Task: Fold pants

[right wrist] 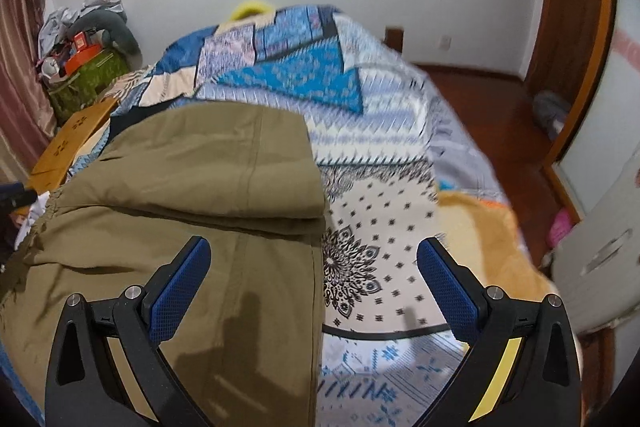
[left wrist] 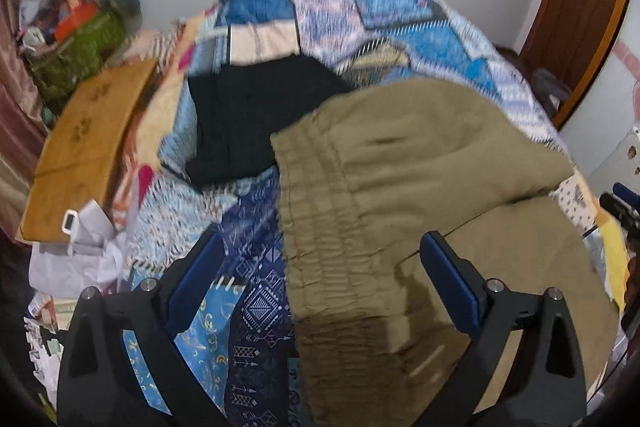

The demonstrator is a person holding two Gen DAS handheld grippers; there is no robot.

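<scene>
Lying on the patchwork bedspread (right wrist: 384, 131), the khaki pants (left wrist: 420, 187) are already folded over themselves, waistband to the left. The left claw (left wrist: 324, 283) and right claw (right wrist: 312, 287) hover released above them. A one-layer pinch could drag the fold open, and the black garment (left wrist: 256, 123) beside may catch.

You see the pants (left wrist: 420, 167) are a matt olive cloth, smooth on the legs and ribbed rough at the gathered waistband (left wrist: 320, 227). Under them your bedcover (right wrist: 392, 155) is soft printed cloth without shine. Your left gripper (left wrist: 324, 279) and right gripper (right wrist: 312, 291) have matt black plastic arms, blue pads (right wrist: 176, 299) with fine grid texture, and small shiny metal bolts (right wrist: 495, 291). The board (left wrist: 80, 155) beside looks smooth wood.
</scene>
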